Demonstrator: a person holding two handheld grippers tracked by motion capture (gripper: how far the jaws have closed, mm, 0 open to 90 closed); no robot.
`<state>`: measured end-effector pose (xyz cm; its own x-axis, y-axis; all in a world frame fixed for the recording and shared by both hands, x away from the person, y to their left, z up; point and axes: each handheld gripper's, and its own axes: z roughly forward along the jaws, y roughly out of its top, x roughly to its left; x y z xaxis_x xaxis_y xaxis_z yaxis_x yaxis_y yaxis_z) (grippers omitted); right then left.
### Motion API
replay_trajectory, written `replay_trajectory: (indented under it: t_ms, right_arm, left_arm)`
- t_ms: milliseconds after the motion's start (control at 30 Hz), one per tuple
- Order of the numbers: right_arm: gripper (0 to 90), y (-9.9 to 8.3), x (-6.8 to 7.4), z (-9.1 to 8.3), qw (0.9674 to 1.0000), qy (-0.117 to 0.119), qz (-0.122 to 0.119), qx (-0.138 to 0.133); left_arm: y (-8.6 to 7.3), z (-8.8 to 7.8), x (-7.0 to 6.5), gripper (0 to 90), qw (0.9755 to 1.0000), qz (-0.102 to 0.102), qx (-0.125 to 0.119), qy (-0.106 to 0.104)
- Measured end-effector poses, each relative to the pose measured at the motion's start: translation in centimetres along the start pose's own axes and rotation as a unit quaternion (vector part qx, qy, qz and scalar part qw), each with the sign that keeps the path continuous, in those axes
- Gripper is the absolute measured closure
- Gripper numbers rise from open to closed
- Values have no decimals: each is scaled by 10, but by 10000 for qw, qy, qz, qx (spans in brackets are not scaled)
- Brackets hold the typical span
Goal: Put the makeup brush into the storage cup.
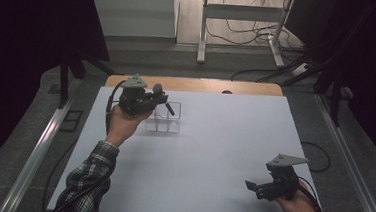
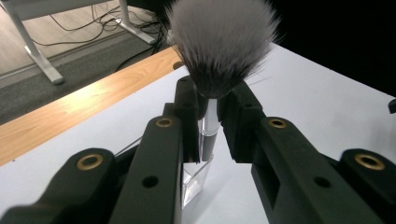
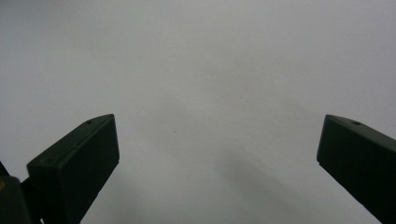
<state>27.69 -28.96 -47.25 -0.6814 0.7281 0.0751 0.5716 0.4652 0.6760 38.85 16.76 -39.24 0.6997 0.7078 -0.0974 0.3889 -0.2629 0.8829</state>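
A makeup brush (image 2: pixel 219 44) with a fluffy grey and white head and a silver ferrule stands upright between the jaws of my left gripper (image 2: pixel 208 109), which is shut on its handle. The same brush (image 1: pixel 160 95) is held over a clear plastic organiser (image 1: pixel 167 120) at the far left of the white table (image 1: pixel 213 153). The organiser's clear wall (image 2: pixel 196 175) lies directly beneath the brush handle. My right gripper (image 1: pixel 251 185) hovers near the front right corner of the table. Its fingers (image 3: pixel 77 165) stand wide open over bare white surface, with nothing between them.
A wooden strip (image 1: pixel 197 84) runs along the table's far edge. Beyond it are grey floor, white desk legs (image 1: pixel 202 32) and loose cables. Metal rails (image 1: pixel 40 146) flank the table on both sides.
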Motion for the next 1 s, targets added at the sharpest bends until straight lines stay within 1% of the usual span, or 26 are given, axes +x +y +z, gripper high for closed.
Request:
replay_trajectory:
  t_ms: [267, 300, 333, 600, 633, 800, 1000]
  right_arm:
    - [0, -3, -2, -4, 10000, -7, 52, -36]
    - [0, -4, -2, -5, 9999, -11, 105, -39]
    - [0, -4, -2, -5, 9999, -11, 105, -39]
    - [0, -7, -5, -9, 9998, 12, 172, -73]
    - [0, -8, -5, -10, 9998, 15, 193, -81]
    - [0, -9, -5, -11, 9998, 26, 195, -89]
    - [0, -9, -5, -12, 9998, 20, 194, -90]
  left_arm:
    - [4, 7, 2, 769, 9999, 42, 53, 93]
    - [5, 9, 3, 769, 9999, 39, 65, 114]
    - [5, 9, 3, 769, 9999, 39, 65, 114]
    - [10, 19, 5, 769, 9996, 56, 165, 218]
    - [11, 21, 6, 769, 9994, 54, 199, 260]
    - [12, 24, 9, 769, 9993, 33, 239, 284]
    - [10, 29, 9, 769, 9992, -7, 270, 299]
